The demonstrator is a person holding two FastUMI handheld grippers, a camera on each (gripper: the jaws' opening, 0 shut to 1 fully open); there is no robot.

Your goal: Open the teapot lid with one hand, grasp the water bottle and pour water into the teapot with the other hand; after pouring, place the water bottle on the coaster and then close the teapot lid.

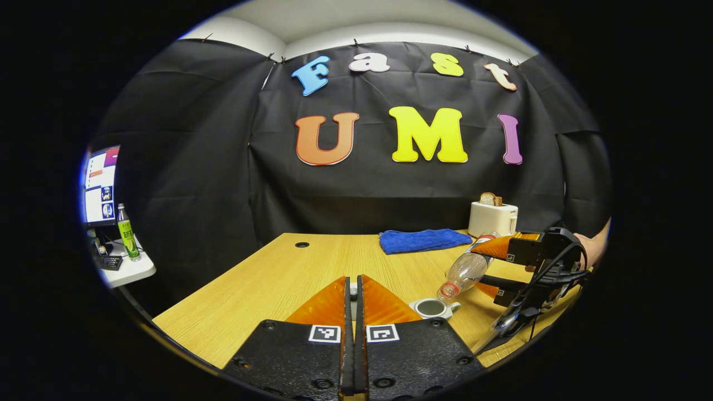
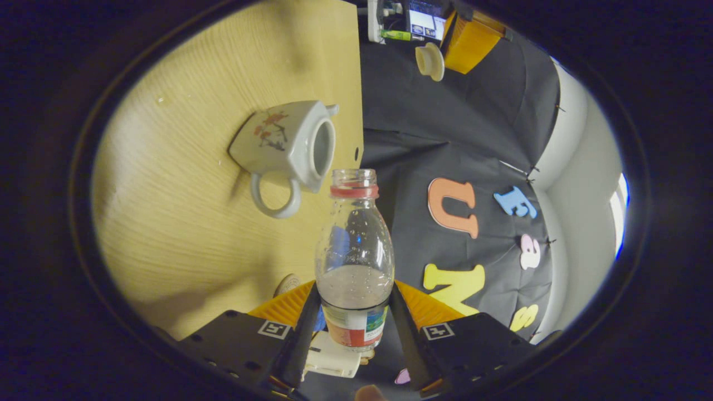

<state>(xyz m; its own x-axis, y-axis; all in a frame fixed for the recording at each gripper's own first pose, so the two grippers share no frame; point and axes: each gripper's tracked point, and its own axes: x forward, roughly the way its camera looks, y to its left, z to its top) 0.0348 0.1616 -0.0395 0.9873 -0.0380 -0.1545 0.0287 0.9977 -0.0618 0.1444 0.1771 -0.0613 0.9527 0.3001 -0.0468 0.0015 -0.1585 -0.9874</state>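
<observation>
Right gripper view: right gripper [image 2: 353, 323] is clamping the water bottle [image 2: 354, 250], tilting its mouth toward the open teapot [image 2: 289, 147]. Left gripper [image 1: 353, 303] is pinching the lid [image 2: 429, 60]. Next: tipping further.

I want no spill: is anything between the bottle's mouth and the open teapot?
Nothing visible. The bottle, held in the right claw, tilts toward the teapot, whose lid is lifted away in the left claw.
</observation>
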